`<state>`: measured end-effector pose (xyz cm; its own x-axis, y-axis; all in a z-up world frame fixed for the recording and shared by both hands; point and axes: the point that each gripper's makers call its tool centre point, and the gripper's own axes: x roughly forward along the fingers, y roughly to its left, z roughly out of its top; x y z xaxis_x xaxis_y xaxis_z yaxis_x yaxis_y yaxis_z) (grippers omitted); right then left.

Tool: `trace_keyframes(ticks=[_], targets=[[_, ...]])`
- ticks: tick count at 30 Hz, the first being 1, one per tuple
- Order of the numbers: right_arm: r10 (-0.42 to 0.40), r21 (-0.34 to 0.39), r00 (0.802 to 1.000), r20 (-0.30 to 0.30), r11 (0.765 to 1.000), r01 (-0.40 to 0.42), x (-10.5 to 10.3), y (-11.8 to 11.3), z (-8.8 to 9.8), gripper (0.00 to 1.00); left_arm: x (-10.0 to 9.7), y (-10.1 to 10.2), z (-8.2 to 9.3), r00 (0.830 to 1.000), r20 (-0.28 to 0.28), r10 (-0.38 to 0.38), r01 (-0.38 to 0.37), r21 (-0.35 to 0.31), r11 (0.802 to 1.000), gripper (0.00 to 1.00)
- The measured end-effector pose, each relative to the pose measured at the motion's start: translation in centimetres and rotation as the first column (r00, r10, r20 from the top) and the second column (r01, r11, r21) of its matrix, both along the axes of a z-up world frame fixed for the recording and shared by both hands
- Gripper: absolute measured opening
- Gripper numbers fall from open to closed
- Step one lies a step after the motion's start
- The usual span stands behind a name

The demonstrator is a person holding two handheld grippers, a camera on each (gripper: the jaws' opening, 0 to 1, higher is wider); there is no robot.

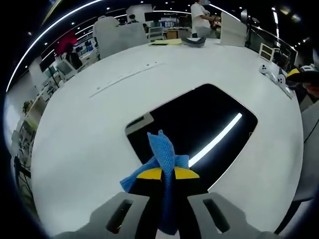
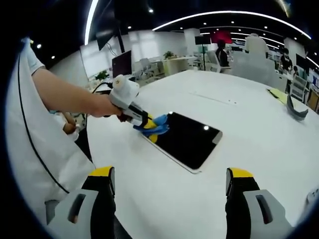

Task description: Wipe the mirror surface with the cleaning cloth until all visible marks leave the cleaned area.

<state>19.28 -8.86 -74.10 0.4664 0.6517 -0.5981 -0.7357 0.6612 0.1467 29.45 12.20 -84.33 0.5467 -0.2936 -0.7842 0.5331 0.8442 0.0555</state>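
Left gripper pinches cloth at mirror edge; right gripper gapes, mirror whole

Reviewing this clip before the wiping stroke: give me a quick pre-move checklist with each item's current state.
1. Blue cloth pinched in the left gripper: ok.
2. Cloth positioned at the mirror edge: ok.
3. Mirror lying flat on the white table, whole outline in the right gripper view: ok.
4. Right gripper open and away from the mirror: ok.
5. Marks on the mirror surface: cannot tell; reflections of ceiling lights show, no smudges resolved.
6. Cloth actually touching the glass: cannot tell.
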Motion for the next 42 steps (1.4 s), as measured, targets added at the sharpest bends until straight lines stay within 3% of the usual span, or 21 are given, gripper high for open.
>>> trace_keyframes(ticks=[24, 42], targets=[[-0.024, 0.003, 1.0, 0.007, 1.0, 0.024, -0.8, 0.6, 0.0, 0.92, -2.0, 0.2, 0.0, 0.996, -0.035, -0.086, 0.085, -0.037, 0.996, 0.04], [-0.029, -0.003, 1.0, 0.011, 1.0, 0.029, -0.7, 0.9, 0.1, 0.92, -2.6, 0.3, -0.1, 0.988, -0.039, -0.147, 0.146, -0.03, 0.989, 0.04]])
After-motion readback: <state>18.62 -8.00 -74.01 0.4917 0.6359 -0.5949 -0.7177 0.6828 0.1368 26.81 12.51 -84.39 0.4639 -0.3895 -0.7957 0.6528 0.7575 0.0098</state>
